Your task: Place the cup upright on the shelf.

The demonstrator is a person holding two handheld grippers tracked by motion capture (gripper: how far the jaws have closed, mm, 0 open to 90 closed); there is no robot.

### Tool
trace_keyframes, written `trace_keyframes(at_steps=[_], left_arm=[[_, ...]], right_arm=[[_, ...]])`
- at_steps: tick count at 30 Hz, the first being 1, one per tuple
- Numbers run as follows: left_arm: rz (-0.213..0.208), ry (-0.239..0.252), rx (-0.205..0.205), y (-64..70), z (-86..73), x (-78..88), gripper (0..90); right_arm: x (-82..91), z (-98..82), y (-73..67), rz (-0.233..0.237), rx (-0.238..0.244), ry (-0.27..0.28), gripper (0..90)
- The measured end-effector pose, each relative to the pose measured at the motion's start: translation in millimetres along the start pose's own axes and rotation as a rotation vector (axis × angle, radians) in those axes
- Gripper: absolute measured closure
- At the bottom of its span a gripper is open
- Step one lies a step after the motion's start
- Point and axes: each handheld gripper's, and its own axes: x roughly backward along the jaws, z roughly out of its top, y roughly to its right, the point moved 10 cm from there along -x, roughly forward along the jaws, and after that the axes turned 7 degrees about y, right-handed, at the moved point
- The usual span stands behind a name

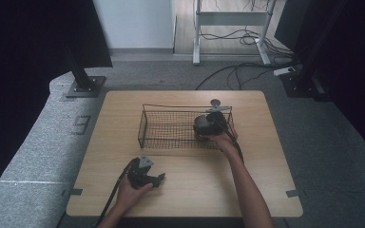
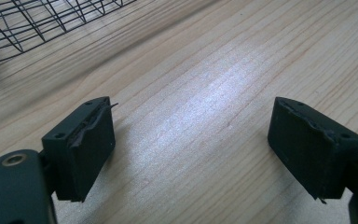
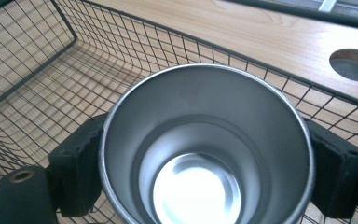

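We start with the wooden surface [image 1: 185,190], a broad top with bare wood all along its near half and open strips at both sides. On its far half sits the wire basket [image 1: 171,127], a long rectangle whose long axis runs left to right across the surface; its left two thirds look empty. Just beyond its far right corner we see a round hole [image 3: 354,65] in the surface.

Inside the basket's right end is the steel cup [image 3: 205,149], and our right hand-held gripper [image 1: 209,124] is clamped on it, one black pad pressed to each side of the cup wall. The right gripper view looks straight down into the cup's open mouth, so the cup lies directly ahead of the jaws, its axis running along the gripper's line. The mesh floor lies close beneath it, and the basket's far wall and right wall stand near; free room lies to the left inside the basket and upward over the rim. We judge the cup is being set into, or lifted from, this corner.

Our left hand-held gripper [image 1: 147,176] rests on the near surface, well apart from the basket, jaws spread wide with only bare wood between them. The right hand is clearly the nearer one.
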Motion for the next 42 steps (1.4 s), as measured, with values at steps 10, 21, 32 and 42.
trace_keyframes(at_steps=[10,21,32,42], left_arm=[[0.000,0.000,0.001,0.0,0.0,0.1,14.6],[0.000,0.000,0.000,0.0,0.0,0.1,14.6],[0.000,0.000,0.000,0.0,0.0,0.1,14.6],[0.000,0.000,0.001,0.1,0.0,0.1,14.7]], right_arm=[[-1.8,-3.1,3.4,-0.028,0.009,-0.016,13.4],[-3.7,-6.5,3.3,-0.052,0.032,-0.046,13.4],[-4.3,-11.2,2.9,-0.036,0.025,-0.102,13.0],[-4.4,-11.6,4.5,-0.049,0.021,-0.118,12.6]])
